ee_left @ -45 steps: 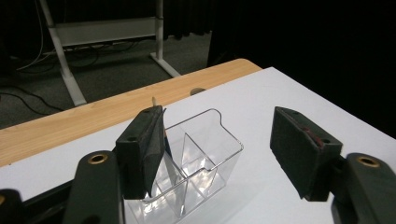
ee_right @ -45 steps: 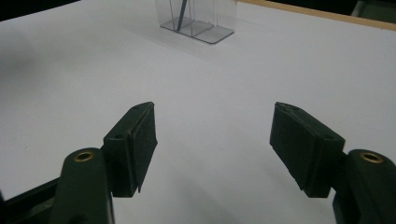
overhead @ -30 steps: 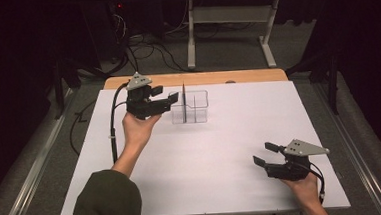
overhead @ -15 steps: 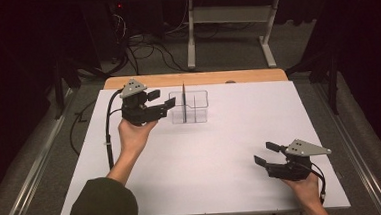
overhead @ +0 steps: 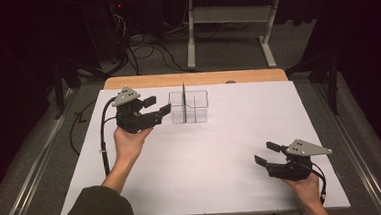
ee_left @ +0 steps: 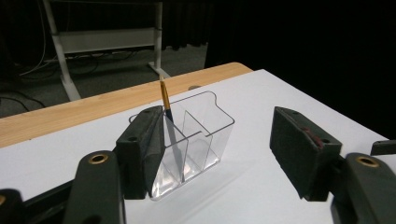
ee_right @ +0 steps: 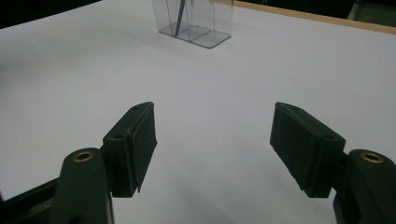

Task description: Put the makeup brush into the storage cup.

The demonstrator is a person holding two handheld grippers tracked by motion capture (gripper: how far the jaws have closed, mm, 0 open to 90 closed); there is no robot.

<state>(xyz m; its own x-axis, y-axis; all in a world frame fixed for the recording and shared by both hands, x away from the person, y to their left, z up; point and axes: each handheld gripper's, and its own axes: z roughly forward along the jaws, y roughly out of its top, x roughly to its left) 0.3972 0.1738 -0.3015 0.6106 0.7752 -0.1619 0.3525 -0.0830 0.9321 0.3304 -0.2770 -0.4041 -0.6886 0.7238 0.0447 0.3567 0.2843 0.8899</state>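
A clear plastic holder with compartments stands on the white table near its far edge. A thin pencil-like stick stands upright in the holder's left part; in the left gripper view the stick has a yellowish top and dark lower end inside the holder. My left gripper is open, just left of the holder, apart from it, with nothing between its jaws. My right gripper is open over the near right of the table, holding nothing. The holder is far ahead of it.
A wooden strip runs behind the white table. Beyond it are a metal desk frame and cables on the floor. Wide bare white surface lies between the two grippers.
My left gripper has drawn back to the left, away from the holder. The stick stays standing in the holder. The right gripper has hardly moved.
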